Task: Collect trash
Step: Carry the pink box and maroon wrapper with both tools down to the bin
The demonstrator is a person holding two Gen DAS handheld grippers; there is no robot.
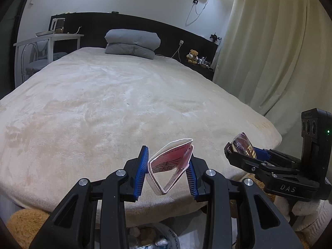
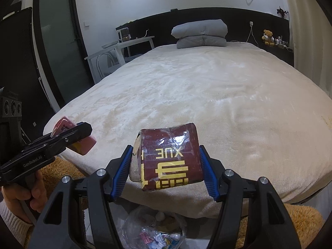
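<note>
My left gripper [image 1: 168, 171] is shut on a crushed pink and white carton [image 1: 170, 164], held at the foot of the bed. The same carton [image 2: 83, 143] shows in the right wrist view, in the left gripper [image 2: 81, 133]. My right gripper [image 2: 166, 168] is shut on a dark red packet with gold lettering and clear film [image 2: 169, 158]. That packet [image 1: 242, 145] also shows in the left wrist view, in the right gripper [image 1: 241, 151]. A bin lined with clear plastic [image 2: 153, 228] holding several scraps sits on the floor below both grippers.
A wide bed with a cream blanket [image 1: 116, 108] fills the view. A folded grey duvet [image 1: 132, 43] lies at its head. A white table [image 1: 47, 39] stands left, curtains [image 1: 269, 41] right. A tan rug [image 2: 298, 217] lies around the bin.
</note>
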